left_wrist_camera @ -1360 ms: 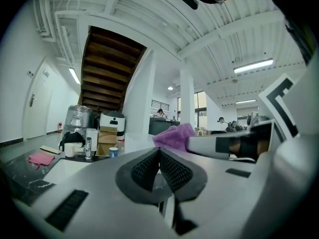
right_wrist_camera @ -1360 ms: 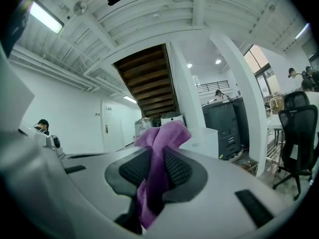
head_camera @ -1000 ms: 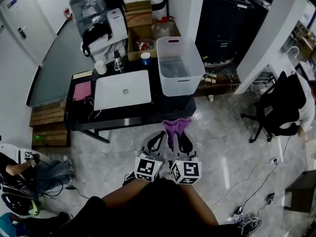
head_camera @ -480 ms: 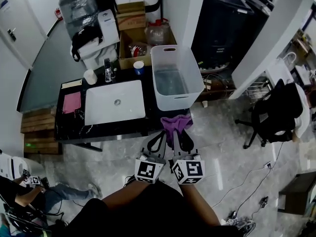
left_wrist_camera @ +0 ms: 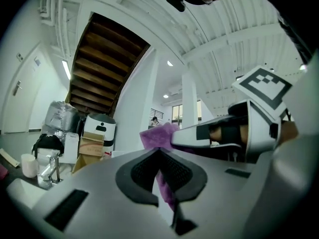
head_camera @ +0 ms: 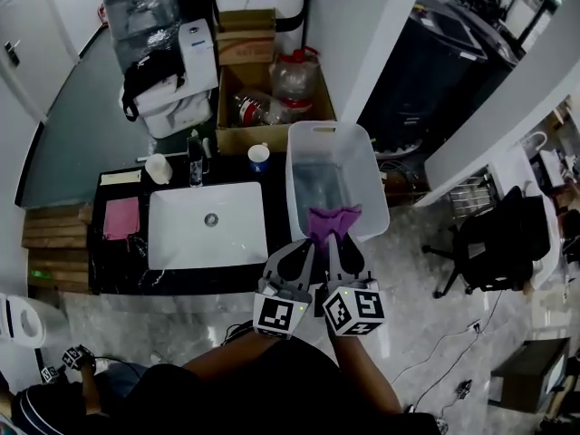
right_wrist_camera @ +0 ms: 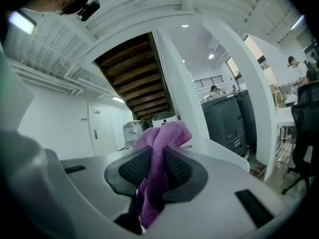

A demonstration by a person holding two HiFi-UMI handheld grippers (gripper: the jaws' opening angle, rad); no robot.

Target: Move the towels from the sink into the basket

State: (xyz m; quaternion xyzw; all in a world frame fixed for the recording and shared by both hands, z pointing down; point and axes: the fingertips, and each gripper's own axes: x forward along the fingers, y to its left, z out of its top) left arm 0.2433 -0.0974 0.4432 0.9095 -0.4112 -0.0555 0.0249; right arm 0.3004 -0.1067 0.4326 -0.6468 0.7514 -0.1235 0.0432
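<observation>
A purple towel (head_camera: 332, 219) hangs bunched between both grippers, over the near rim of the white plastic basket (head_camera: 295, 181). The basket stands on the right end of the black counter, beside the white sink (head_camera: 181, 236), which looks empty. My left gripper (head_camera: 304, 245) and right gripper (head_camera: 337, 243) are side by side, each shut on the towel. In the left gripper view the towel (left_wrist_camera: 158, 136) pokes up past the left gripper (left_wrist_camera: 160, 156), with cloth in the slit between its pads. In the right gripper view the towel (right_wrist_camera: 162, 139) is pinched in the right gripper (right_wrist_camera: 153, 157).
A pink cloth (head_camera: 120, 217), a white cup (head_camera: 158, 168), a blue cup (head_camera: 260, 157) and a faucet (head_camera: 195, 152) are on the counter (head_camera: 100, 275). An open cardboard box (head_camera: 237, 127) sits behind it. An office chair (head_camera: 494, 243) stands at right, and a person (head_camera: 50, 397) crouches at lower left.
Both grippers have carried the purple towel forward, from over the floor in front of the counter to the basket's near rim. The grip on it looks unchanged.
</observation>
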